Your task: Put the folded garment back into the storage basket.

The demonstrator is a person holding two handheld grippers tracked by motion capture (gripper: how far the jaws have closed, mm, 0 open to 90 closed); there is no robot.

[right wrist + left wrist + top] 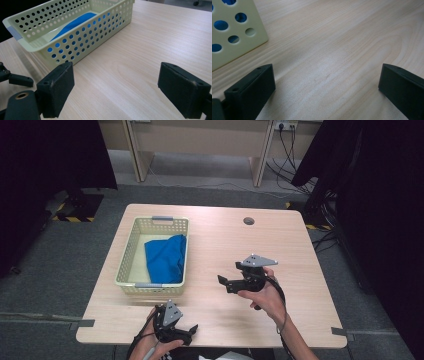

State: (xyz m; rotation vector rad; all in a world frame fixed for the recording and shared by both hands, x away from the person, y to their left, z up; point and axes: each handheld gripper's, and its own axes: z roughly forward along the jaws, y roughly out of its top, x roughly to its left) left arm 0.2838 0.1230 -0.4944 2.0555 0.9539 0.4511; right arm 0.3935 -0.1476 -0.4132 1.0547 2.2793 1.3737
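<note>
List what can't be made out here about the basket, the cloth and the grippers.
- Blue cloth: right gripper view shows it mostly through the holes of the basket wall; its fold is unclear.
- Basket: left gripper view's frame edge cuts off all but one corner.
- Left gripper: high view's bottom edge cuts off the hand.
- Right gripper: jaw gap too small in high view.

the basket (131,251) stands on the left half of the table (280,245), and the cloth (166,258) lies inside it toward its right wall. the right gripper (223,281) is over the table to the right of the basket. the left gripper (192,329) is at the near edge, in front of the basket.
</note>
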